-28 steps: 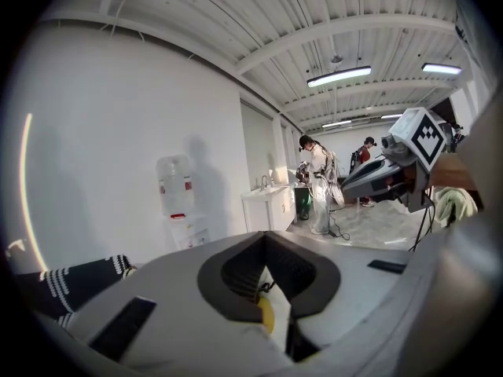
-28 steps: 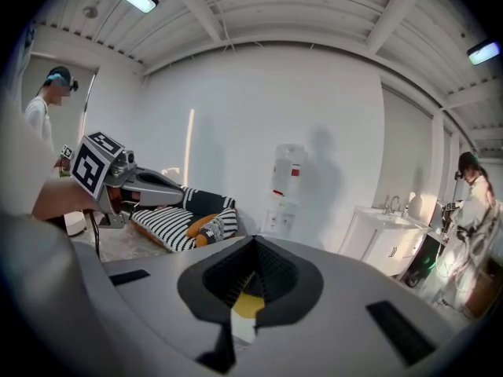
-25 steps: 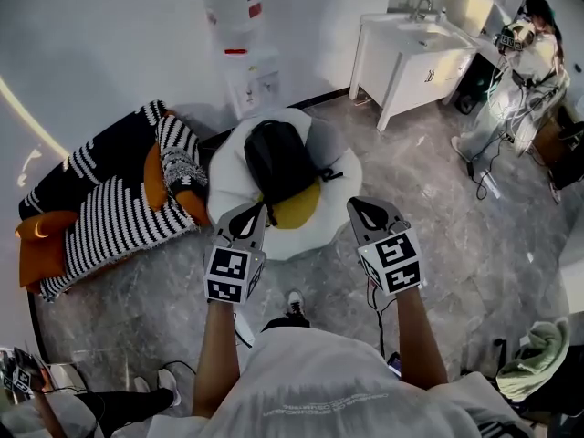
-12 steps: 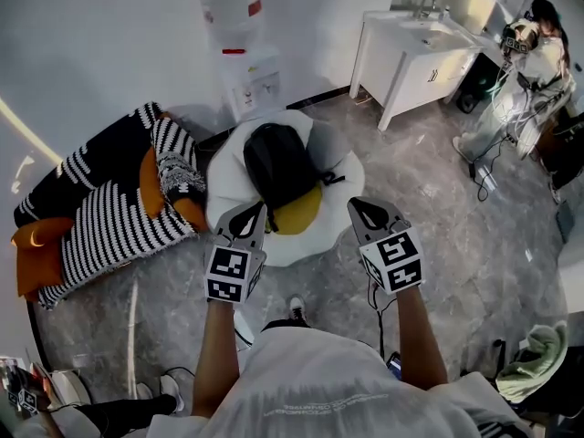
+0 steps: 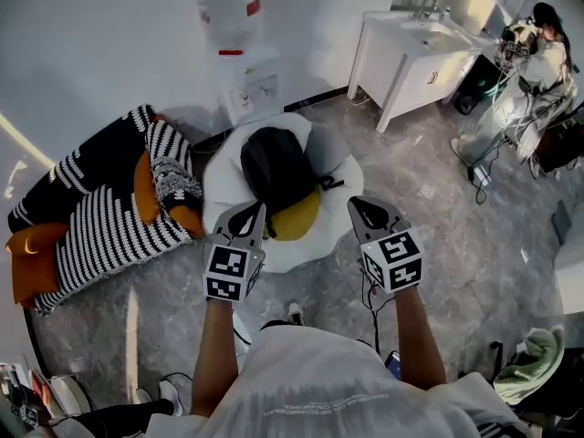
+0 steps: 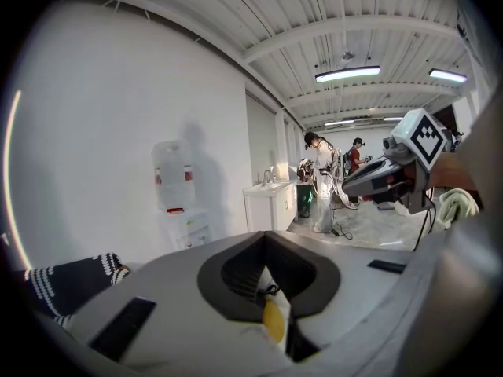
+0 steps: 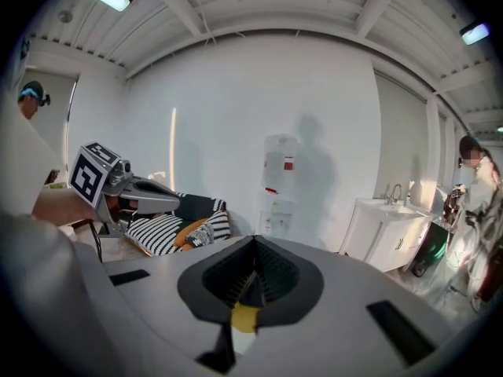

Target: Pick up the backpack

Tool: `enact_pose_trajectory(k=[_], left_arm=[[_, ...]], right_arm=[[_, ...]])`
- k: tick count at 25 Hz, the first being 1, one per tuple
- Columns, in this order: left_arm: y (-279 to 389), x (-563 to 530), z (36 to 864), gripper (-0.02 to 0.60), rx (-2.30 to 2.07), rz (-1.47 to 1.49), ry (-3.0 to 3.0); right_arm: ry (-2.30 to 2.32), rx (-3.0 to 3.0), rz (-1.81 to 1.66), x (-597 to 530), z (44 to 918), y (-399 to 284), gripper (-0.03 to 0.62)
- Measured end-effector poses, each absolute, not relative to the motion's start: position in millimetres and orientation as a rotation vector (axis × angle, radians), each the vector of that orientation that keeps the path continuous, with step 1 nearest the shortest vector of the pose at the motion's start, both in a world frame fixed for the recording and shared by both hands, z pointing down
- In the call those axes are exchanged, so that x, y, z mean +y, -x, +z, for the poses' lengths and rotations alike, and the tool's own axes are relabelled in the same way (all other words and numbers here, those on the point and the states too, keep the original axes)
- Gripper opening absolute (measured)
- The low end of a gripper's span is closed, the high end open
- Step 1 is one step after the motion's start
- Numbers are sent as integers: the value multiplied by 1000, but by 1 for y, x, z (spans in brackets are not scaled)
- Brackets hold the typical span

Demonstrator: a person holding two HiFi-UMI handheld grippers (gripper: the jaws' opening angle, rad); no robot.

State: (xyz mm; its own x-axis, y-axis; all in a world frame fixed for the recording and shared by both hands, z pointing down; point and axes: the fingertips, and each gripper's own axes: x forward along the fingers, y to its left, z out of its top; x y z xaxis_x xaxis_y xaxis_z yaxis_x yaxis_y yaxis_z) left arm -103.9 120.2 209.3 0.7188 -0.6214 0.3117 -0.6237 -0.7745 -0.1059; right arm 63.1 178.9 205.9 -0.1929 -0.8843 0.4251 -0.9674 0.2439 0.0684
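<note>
Here the black backpack (image 5: 276, 167) lies on a white egg-shaped cushion (image 5: 222, 176) with a yellow centre, on the floor just beside a striped sofa (image 5: 109, 231). The left gripper (image 5: 252, 213) and right gripper (image 5: 362, 209) are held near it, each with jaws pressed together on nothing. A water dispenser (image 5: 245, 71) stands behind.

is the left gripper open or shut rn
Shut: the left gripper shows jaws pressed together in its own view, nothing between them.
</note>
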Motion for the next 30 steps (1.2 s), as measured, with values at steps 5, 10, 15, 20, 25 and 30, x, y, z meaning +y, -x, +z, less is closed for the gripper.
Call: enact_pose_trajectory(k=[5,10,15,20,25,30], left_arm=[[104,101,213,11,-1048,517,-2900],[104,88,216,11,-1041,520,-2899],[109,78,219,11,-1043,522,-2889],[113,70,222,11,-1043,537,-2879],[113,69,231,11,-1041,567,-2858],[107,62,238,11,-1056,578,-2849]], right_arm=[[-1674,-2143,343,163,211,-63,-2],[-1653,-2141,256,151,208,-56,-2],[-1655,-2151,227,140,203,-49,-1],[-1646,-2142,219,135,205,-47,-2],[-1645,-2126,241,137,213,-53,-2],[-1630,-2116,246,124,223,-65,-1]])
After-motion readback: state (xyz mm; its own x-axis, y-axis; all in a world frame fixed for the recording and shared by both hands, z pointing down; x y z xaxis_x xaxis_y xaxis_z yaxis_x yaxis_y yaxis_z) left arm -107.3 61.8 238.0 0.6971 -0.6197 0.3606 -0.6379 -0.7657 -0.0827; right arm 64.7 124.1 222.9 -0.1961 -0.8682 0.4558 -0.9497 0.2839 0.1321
